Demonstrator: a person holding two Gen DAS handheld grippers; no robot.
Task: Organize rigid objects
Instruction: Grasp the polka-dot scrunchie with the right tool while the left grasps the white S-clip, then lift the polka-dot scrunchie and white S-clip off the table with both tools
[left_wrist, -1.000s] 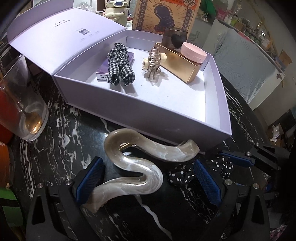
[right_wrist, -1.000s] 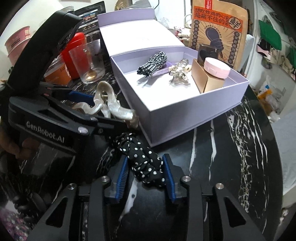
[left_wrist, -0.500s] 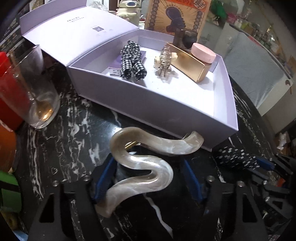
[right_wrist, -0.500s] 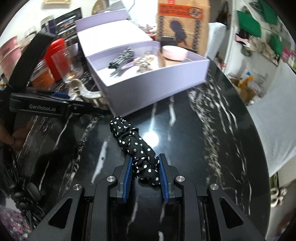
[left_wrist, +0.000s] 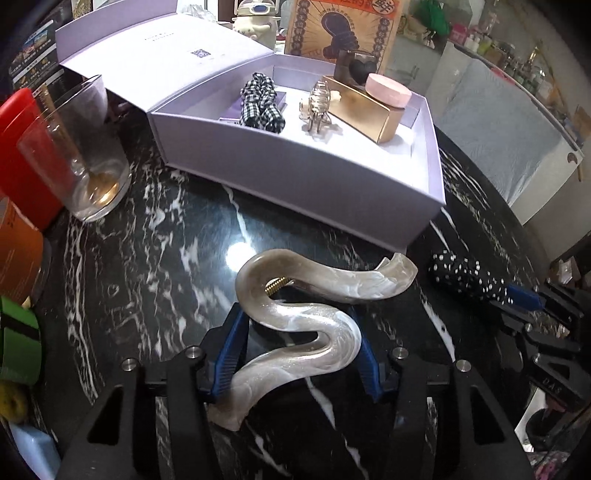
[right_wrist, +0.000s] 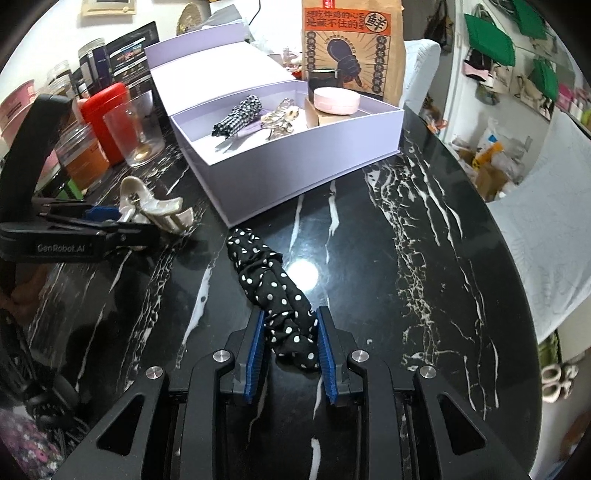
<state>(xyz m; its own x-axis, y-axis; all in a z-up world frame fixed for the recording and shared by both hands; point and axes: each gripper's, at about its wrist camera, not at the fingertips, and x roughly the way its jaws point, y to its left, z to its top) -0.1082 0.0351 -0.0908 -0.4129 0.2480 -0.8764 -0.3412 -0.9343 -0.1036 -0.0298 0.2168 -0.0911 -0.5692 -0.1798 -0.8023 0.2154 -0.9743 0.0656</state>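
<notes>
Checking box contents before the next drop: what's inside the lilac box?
Lilac box holds a gingham scrunchie lying on a small purple box, a clear claw clip, and a gold box with a pink compact on top. The floor beneath them is hidden.

Scrunchies: two. One polka-dot scrunchie (right_wrist: 275, 295) on the table (right_wrist: 424, 266), one checked scrunchie (left_wrist: 261, 106) in the box (left_wrist: 295, 177).

Hair claws: two. One pearl claw (left_wrist: 306, 325) on the table, one small clear claw (left_wrist: 318, 105) in the box.

Boxes: one lilac box, lid open; one gold box (left_wrist: 364, 109) inside it.

Pink compacts (left_wrist: 388, 90): one, on top of the gold box.

Glasses (left_wrist: 79, 155): one, clear.

Red canisters (right_wrist: 107, 118): one. Orange jar (right_wrist: 79, 155) beside it: one.

Printed paper bags (right_wrist: 351, 48): one, behind the box.

Grippers: two, the left gripper (left_wrist: 297, 350) and the right gripper (right_wrist: 290, 347).
</notes>
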